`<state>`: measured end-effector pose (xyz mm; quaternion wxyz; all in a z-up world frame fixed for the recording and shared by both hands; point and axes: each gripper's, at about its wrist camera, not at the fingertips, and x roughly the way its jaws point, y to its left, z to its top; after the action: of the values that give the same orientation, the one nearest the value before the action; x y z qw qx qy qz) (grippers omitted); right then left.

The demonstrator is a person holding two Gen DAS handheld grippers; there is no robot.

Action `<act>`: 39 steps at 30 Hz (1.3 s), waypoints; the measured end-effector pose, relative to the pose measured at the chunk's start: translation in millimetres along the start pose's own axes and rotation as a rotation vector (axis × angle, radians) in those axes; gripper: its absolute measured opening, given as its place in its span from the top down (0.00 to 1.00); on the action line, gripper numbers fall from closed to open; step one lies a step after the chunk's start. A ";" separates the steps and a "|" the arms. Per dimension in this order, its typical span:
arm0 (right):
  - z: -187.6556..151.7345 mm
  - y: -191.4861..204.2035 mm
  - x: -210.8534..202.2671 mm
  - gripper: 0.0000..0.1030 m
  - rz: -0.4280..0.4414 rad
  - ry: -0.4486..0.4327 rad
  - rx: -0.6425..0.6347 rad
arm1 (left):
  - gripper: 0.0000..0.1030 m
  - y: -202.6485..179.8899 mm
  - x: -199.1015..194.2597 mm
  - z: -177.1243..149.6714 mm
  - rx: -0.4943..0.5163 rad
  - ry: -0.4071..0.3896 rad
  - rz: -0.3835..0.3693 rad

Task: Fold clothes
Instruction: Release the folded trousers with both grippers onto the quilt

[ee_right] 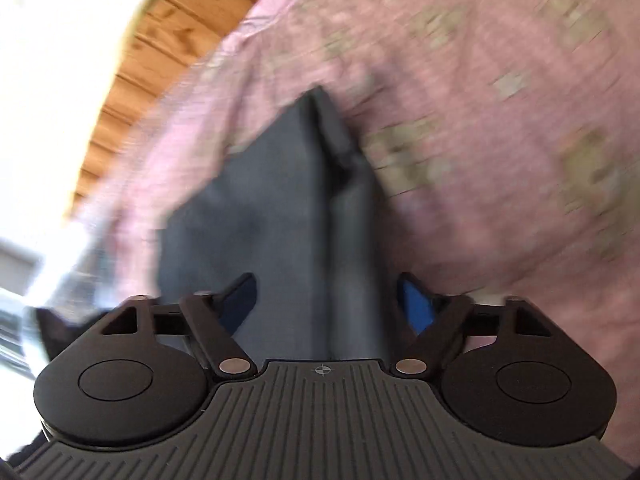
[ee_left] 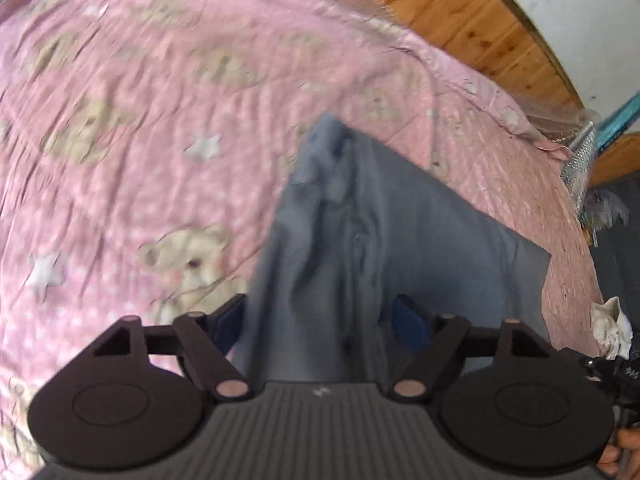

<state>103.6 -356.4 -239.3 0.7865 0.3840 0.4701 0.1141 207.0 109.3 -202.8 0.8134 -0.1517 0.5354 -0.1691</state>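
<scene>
Grey-blue cloth fills the middle of the left wrist view: a garment (ee_left: 360,232) lies on a bed under a pink quilt (ee_left: 140,100) printed with bears and stars, running from just ahead of the left gripper (ee_left: 320,316) away to a bunched far end. Its right part lies flat with a clean straight edge, while the left part is rucked into long ridges. The jaws stand wide, one blue pad on each side of the cloth, pressing on nothing. A wooden floor (ee_left: 460,12) shows beyond the far edge of the bed, and a scrap of white cloth (ee_left: 612,328) sits at the right margin. In the right wrist view the same garment (ee_right: 280,220) runs away from the right gripper (ee_right: 326,300) with a seam or fold line down its middle; these jaws are also wide and hold nothing, the cloth simply passing between them. I judge that one fold has just been laid and let go, so the next move calls for choosing fresh pinch points on an edge, likely the near end, to bring it over. Both views are smeared by blur, the near hem is hidden behind the gripper bodies, and what kind of garment this is I cannot tell.
</scene>
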 end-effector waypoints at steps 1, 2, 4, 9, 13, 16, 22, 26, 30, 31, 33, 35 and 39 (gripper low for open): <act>0.4 2.1 4.6 0.28 -0.008 0.017 -0.017 | 0.20 -5.2 1.0 1.1 0.013 0.004 0.002; 0.9 4.2 9.3 0.29 -0.015 0.035 -0.035 | 0.20 -8.5 3.4 0.8 0.032 0.006 0.013; 4.1 -2.4 10.7 0.45 -0.018 0.008 -0.004 | 0.21 -15.8 6.9 0.4 0.071 0.003 0.046; 13.3 33.5 17.5 0.84 -0.077 0.006 -0.098 | 0.76 -46.0 -19.4 5.8 0.106 -0.034 0.161; 34.2 78.6 -5.7 0.91 -0.061 -0.054 -0.251 | 0.92 -50.2 -63.5 23.5 0.021 -0.124 0.104; 66.7 113.8 -16.5 0.91 -0.039 -0.097 -0.364 | 0.94 -61.3 -87.9 48.0 -0.002 -0.210 0.071; 133.7 147.5 2.6 0.92 -0.062 -0.150 -0.515 | 0.92 -72.6 -69.7 88.8 -0.005 -0.314 0.124; 161.1 103.5 48.1 0.60 -0.322 -0.136 -0.489 | 0.89 -42.5 -12.3 86.8 -0.037 -0.226 0.266; 142.7 85.4 20.0 0.60 -0.422 -0.218 -0.489 | 0.85 -35.1 -27.8 68.2 -0.039 -0.285 0.259; 131.5 94.3 16.7 0.59 -0.378 -0.222 -0.526 | 0.83 -41.8 -38.7 64.2 -0.022 -0.325 0.215; 108.6 116.2 22.7 0.57 -0.286 -0.198 -0.637 | 0.78 -60.0 -41.7 57.9 0.017 -0.350 0.109; 92.4 121.7 43.3 0.47 -0.230 -0.137 -0.723 | 0.72 -63.2 -12.7 50.8 0.047 -0.282 0.112; 83.3 80.2 74.6 0.47 -0.313 -0.009 -0.730 | 0.69 -46.7 37.3 33.1 0.022 -0.184 0.090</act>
<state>226.7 -303.0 -209.0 0.8811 0.0033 0.4481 0.1511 246.1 53.3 -200.8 0.8675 -0.1333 0.4630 -0.1238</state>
